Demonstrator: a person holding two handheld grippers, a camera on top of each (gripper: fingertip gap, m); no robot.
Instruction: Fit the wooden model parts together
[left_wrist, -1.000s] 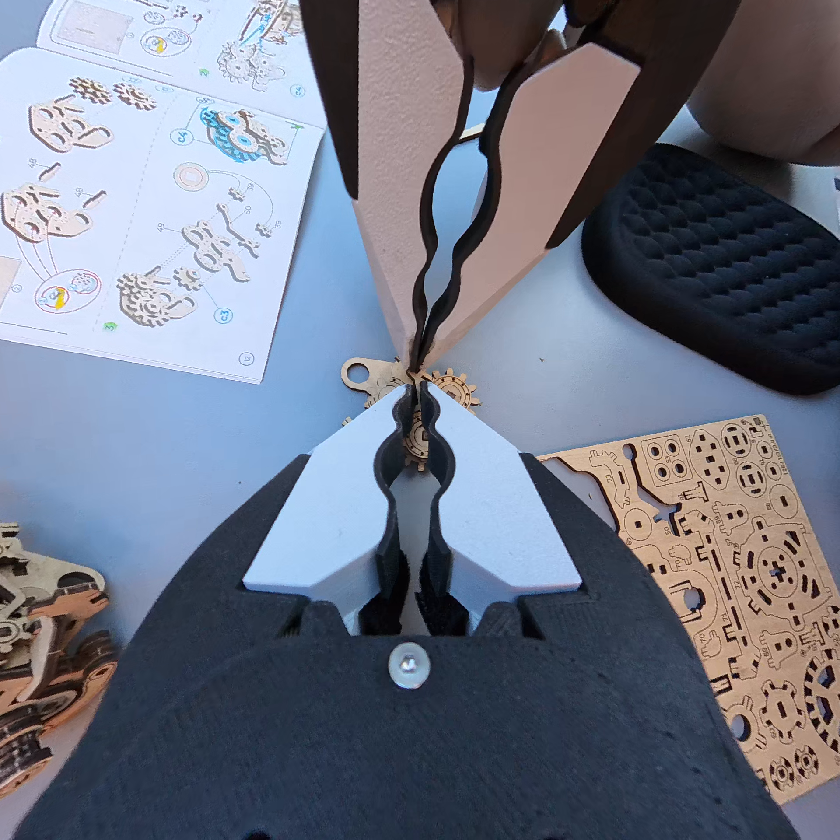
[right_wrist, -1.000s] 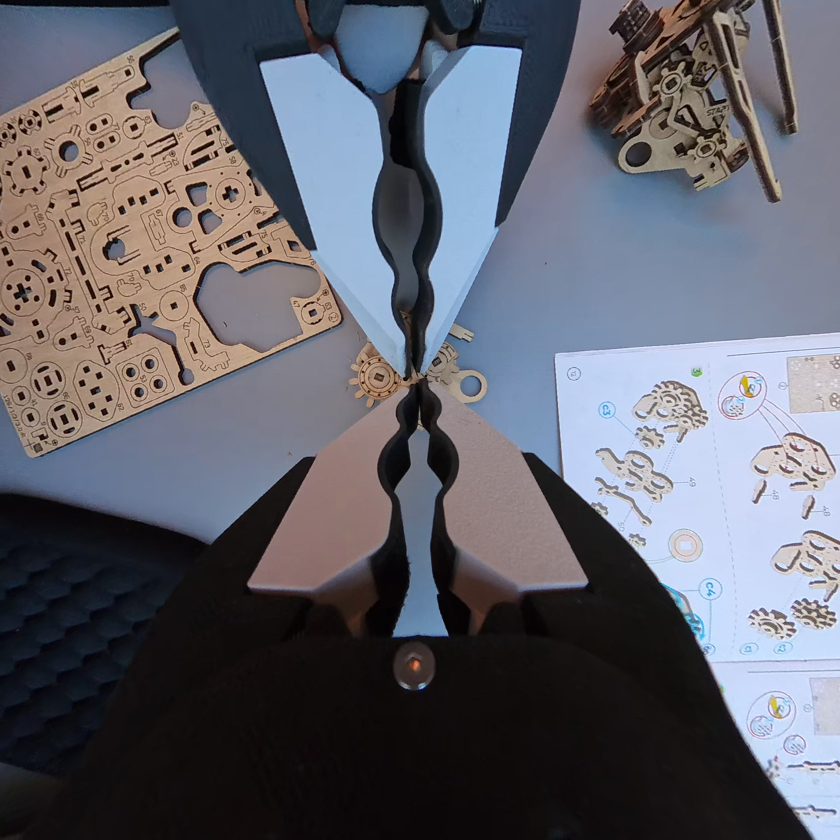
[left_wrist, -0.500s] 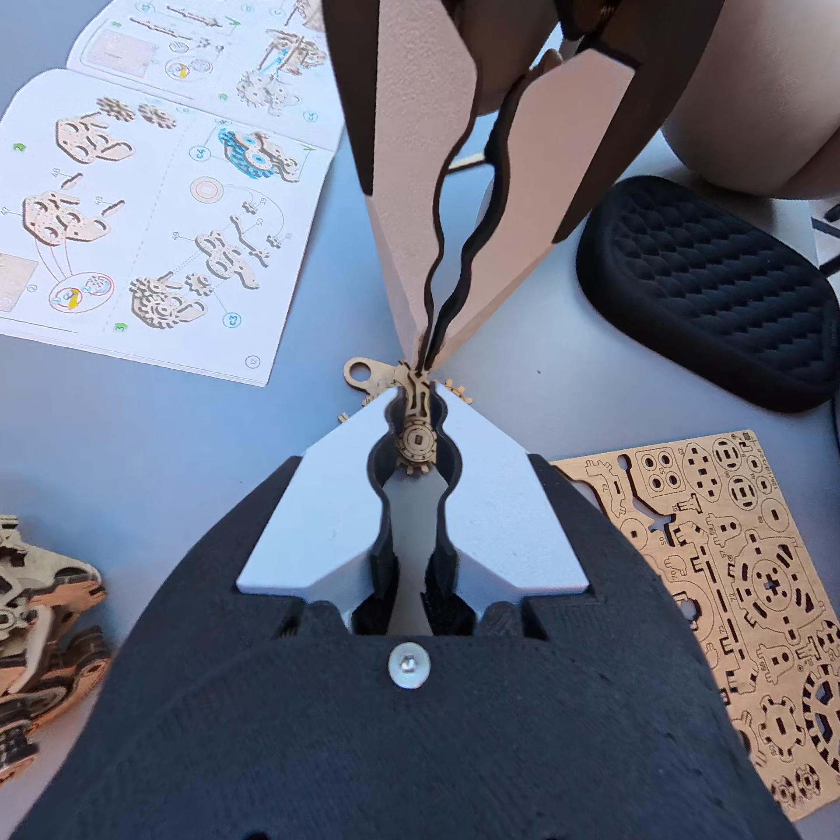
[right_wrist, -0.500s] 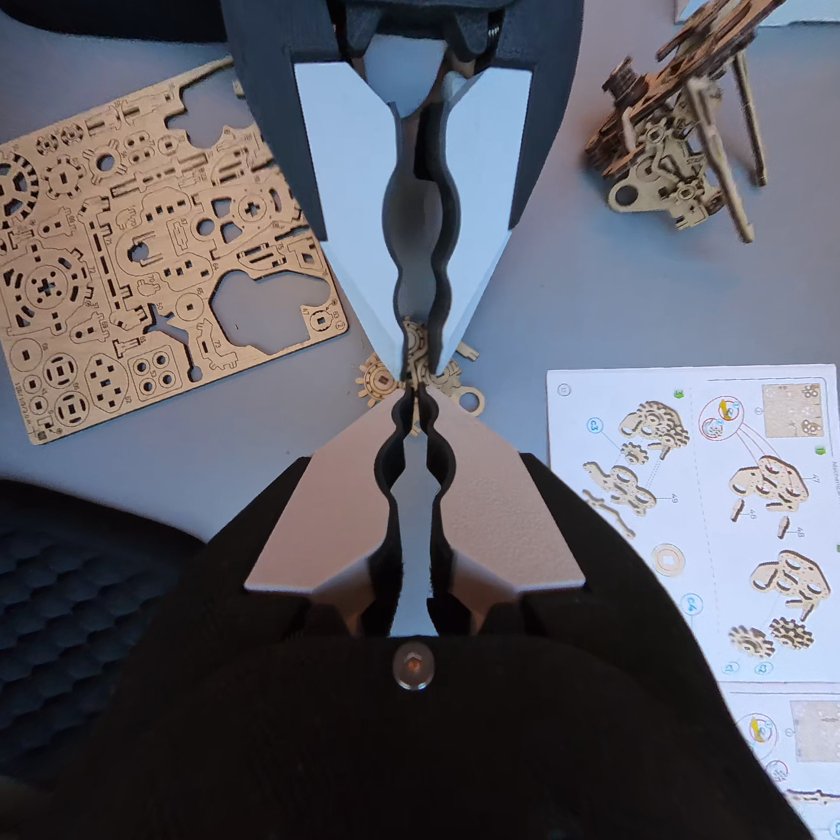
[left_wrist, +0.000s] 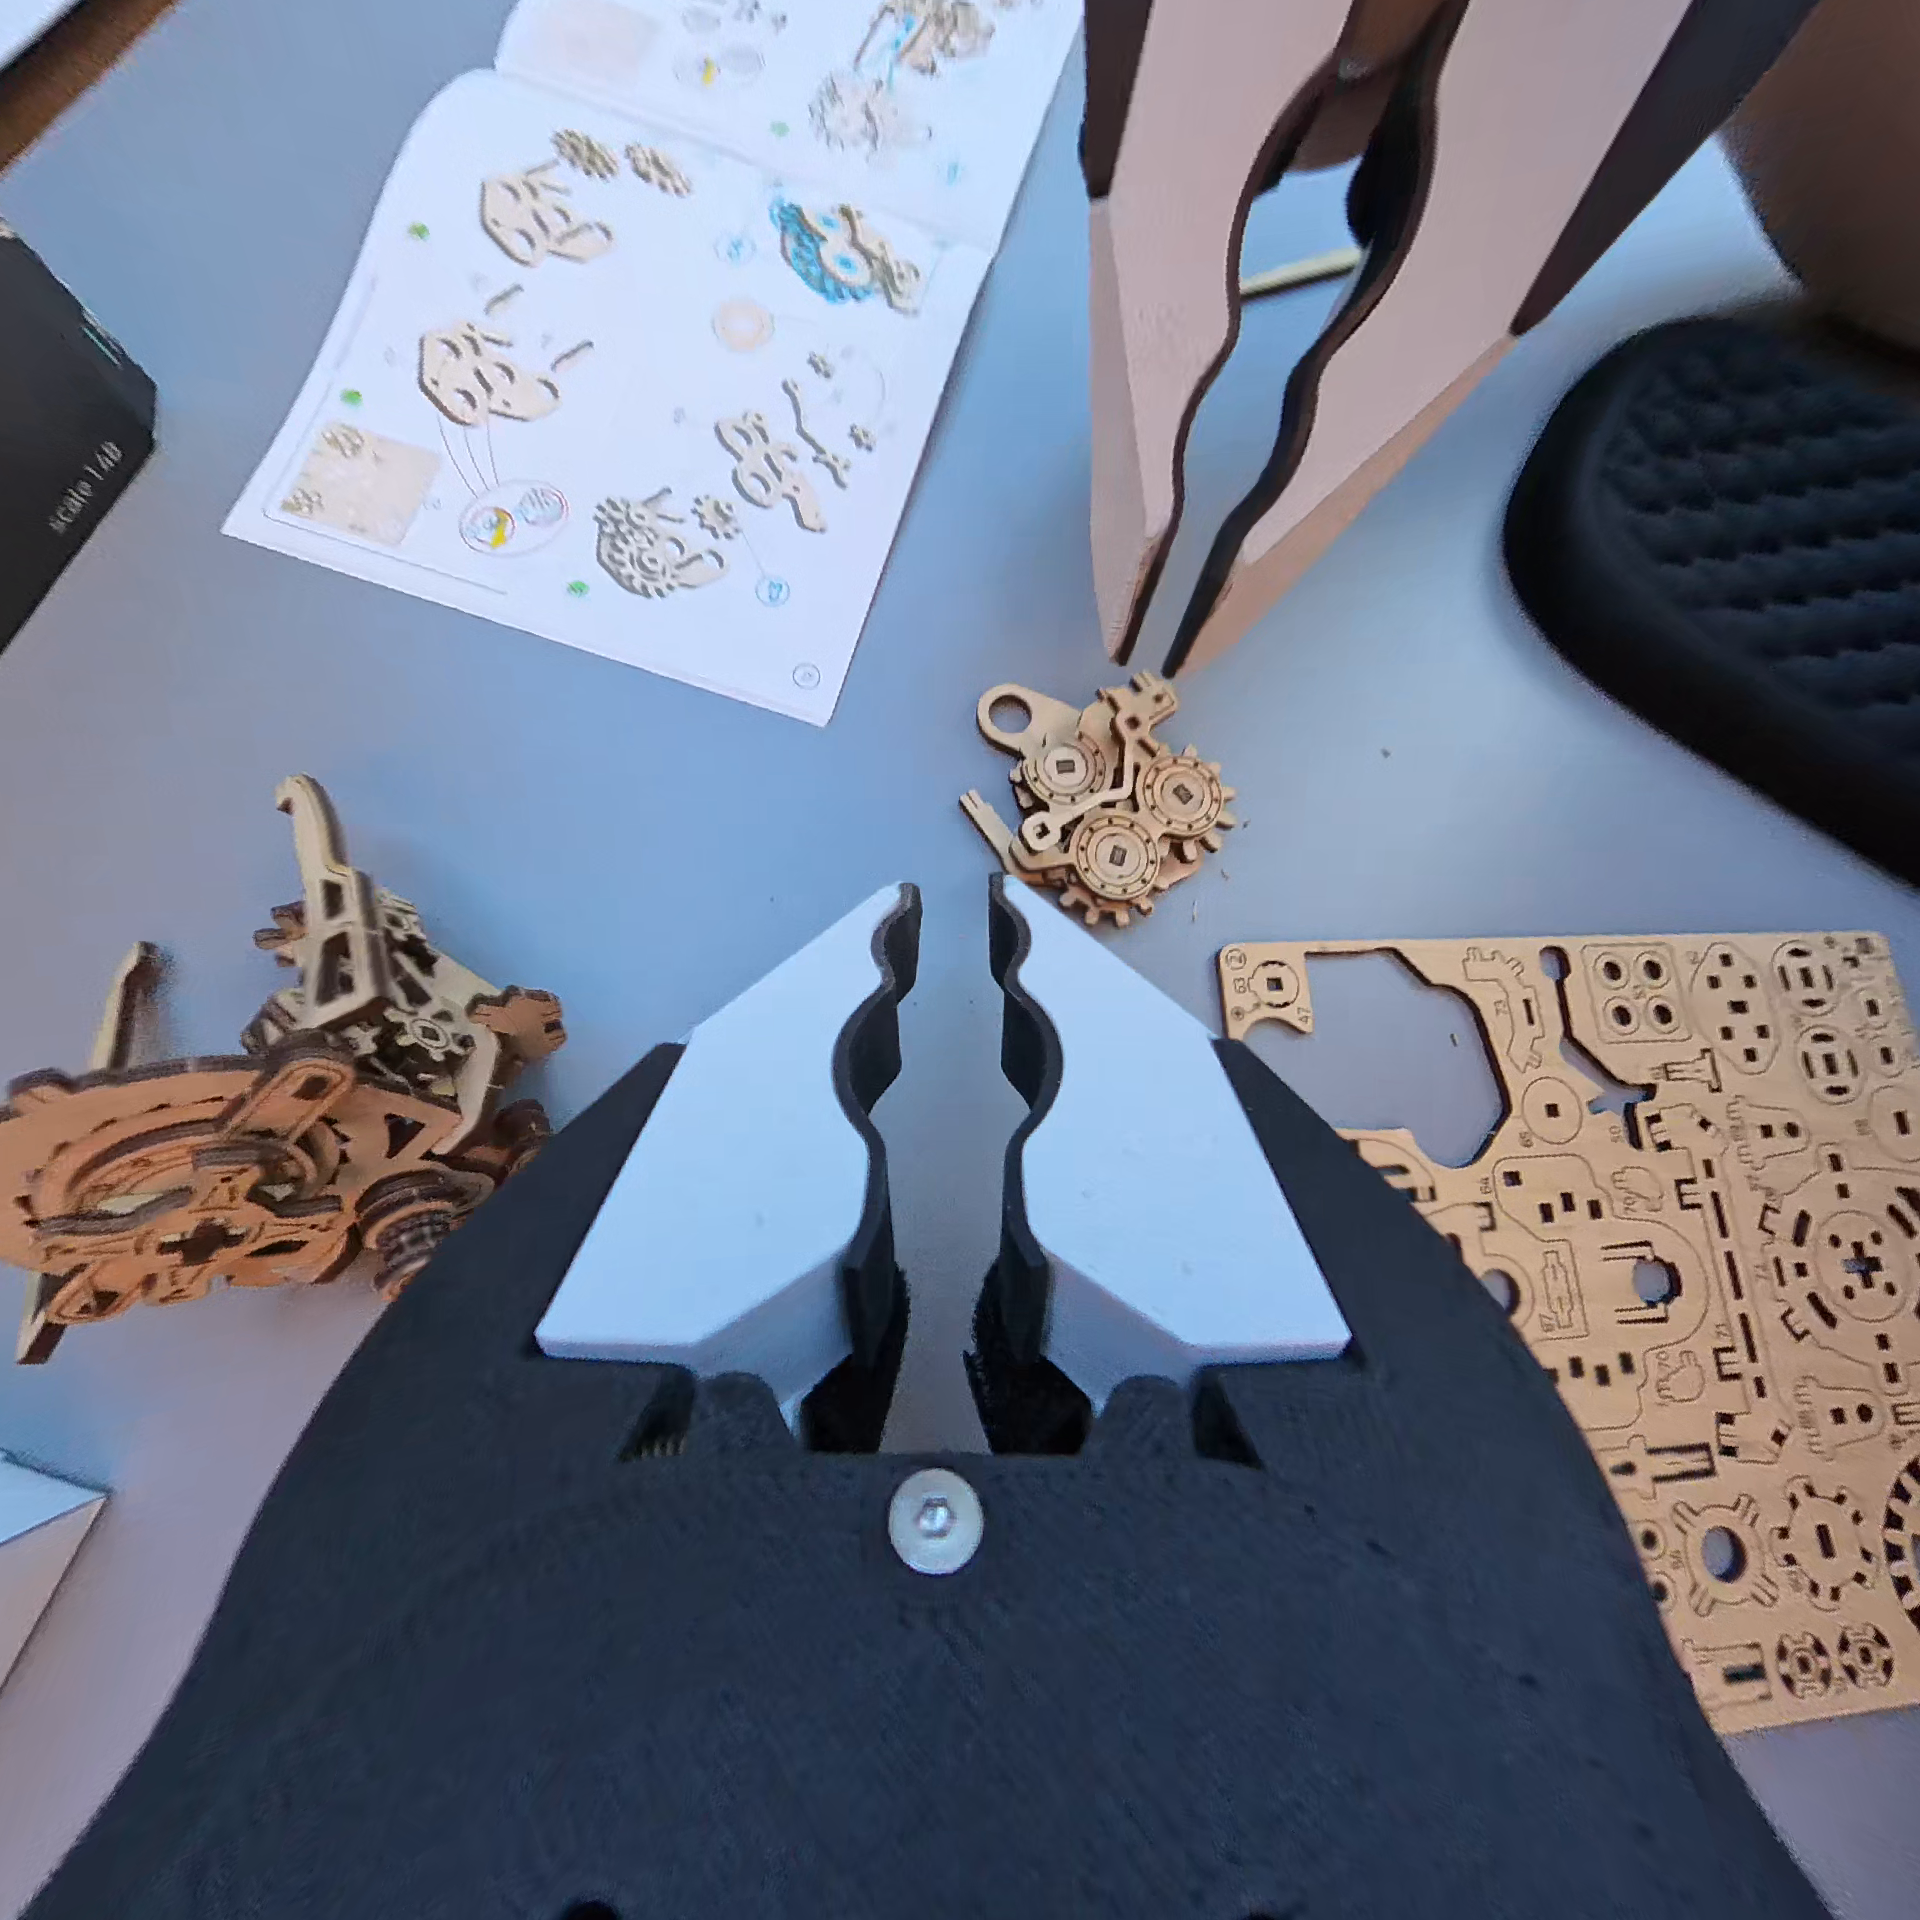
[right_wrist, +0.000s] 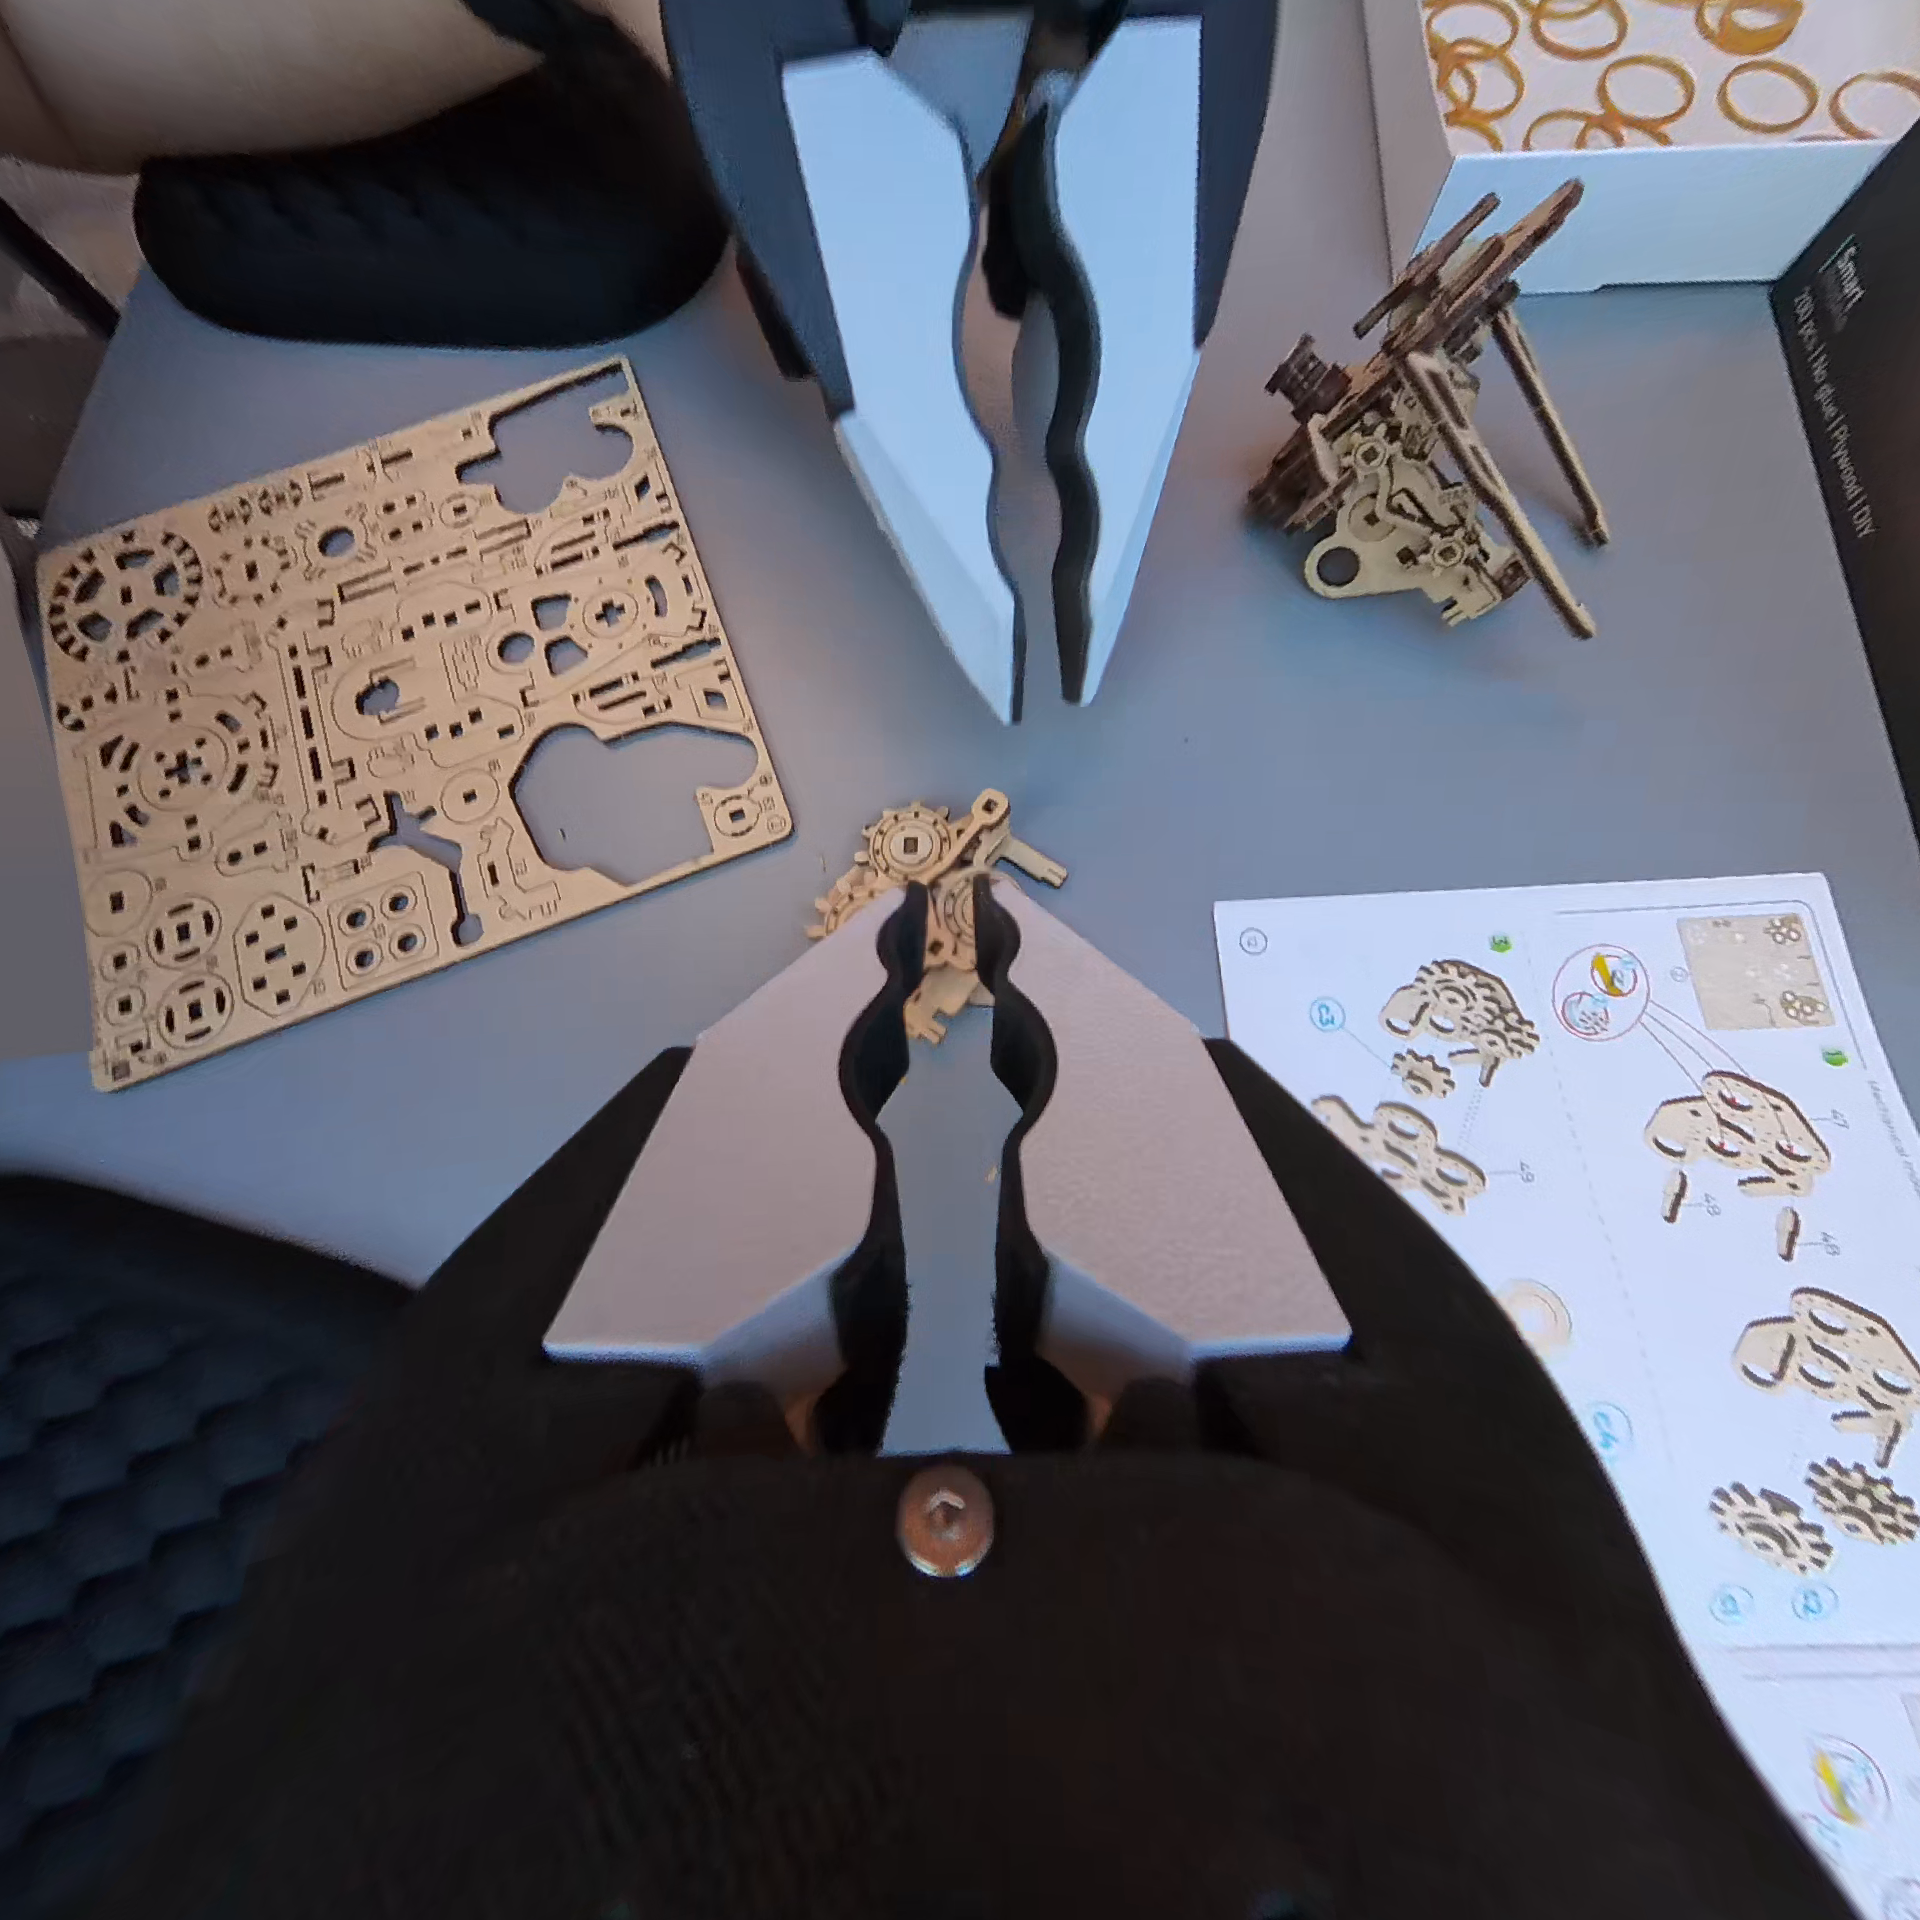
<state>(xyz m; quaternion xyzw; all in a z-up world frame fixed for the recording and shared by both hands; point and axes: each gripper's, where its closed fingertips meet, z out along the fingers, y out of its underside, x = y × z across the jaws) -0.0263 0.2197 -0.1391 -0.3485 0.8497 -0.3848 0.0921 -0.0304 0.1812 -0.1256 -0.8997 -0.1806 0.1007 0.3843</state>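
Both tongs have let go of the small gear assembly, which half a second ago was pinched between their meeting tips and now lies flat on the grey table, three toothed wheels and a looped lever plainly showing. The left gripper has drawn back and risen, its jaws parted with nothing between them, the assembly just ahead of its tips and slightly to their right. The right gripper also stands released with a clear gap at its tips; in the left wrist view those tips hover just over the far edge of the assembly, whether touching it or not cannot be told, and in its own view the piece shows through the gap, lying on the table beneath rather than gripped. To the left gripper's right lies the punched plywood sheet, several shapes already gone from it; to its left sits the larger built-up wooden model; ahead and to the left spreads the instruction booklet. A black textured pad lies beyond the right gripper. The release suggests that this press-fit is judged finished and the sub-assembly set down; what seems left is to pick it up afresh and join it to the larger model, or to free another piece from the sheet.
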